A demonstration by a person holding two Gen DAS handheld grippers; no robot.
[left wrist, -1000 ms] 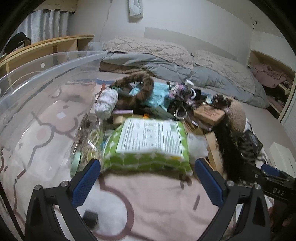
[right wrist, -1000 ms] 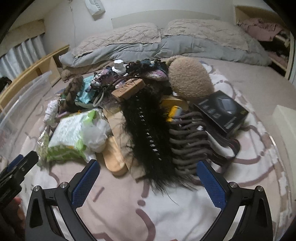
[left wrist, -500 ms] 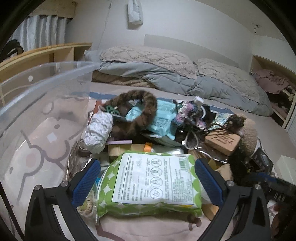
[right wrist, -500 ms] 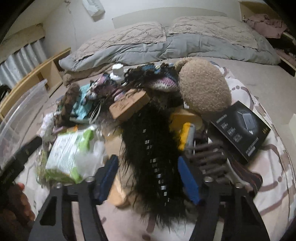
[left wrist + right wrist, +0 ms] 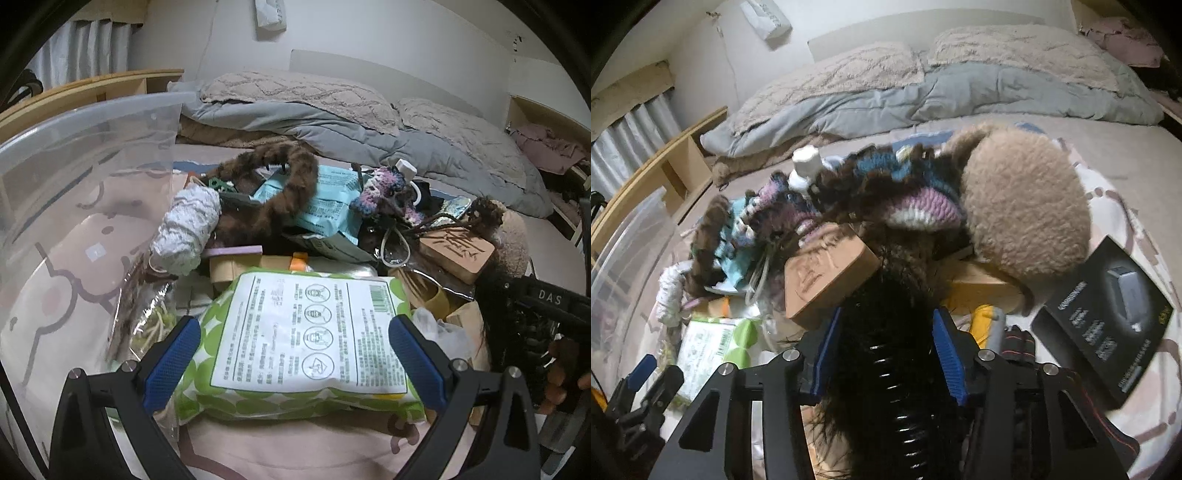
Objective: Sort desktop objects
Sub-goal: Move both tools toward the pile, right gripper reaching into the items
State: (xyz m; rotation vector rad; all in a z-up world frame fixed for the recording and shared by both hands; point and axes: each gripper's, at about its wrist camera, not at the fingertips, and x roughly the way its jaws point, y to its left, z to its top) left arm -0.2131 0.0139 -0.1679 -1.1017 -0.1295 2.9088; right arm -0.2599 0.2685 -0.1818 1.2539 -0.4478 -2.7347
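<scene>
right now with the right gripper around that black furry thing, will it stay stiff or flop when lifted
Probably floppy: the black furry piece is long and drapes over the pile, so its ends would likely sag. Its loose hairs look compressible, so the closing jaws of the right gripper may sink in before they bite. It seems light, though the tan wooden block resting against it might shift.

We cannot see the lower end of the black furry piece [image 5: 886,354]: it runs down behind the right gripper [image 5: 884,354] and off the bottom edge. The wooden block [image 5: 827,273] is blurred, so we cannot read its carving. The small print on the green wipes pack [image 5: 306,332] is too fine to read, and its near edge is soft. The clear plastic bin [image 5: 74,155] is cut off at the left edge. We see only fingertips of a hand [image 5: 565,373] at the right.
</scene>
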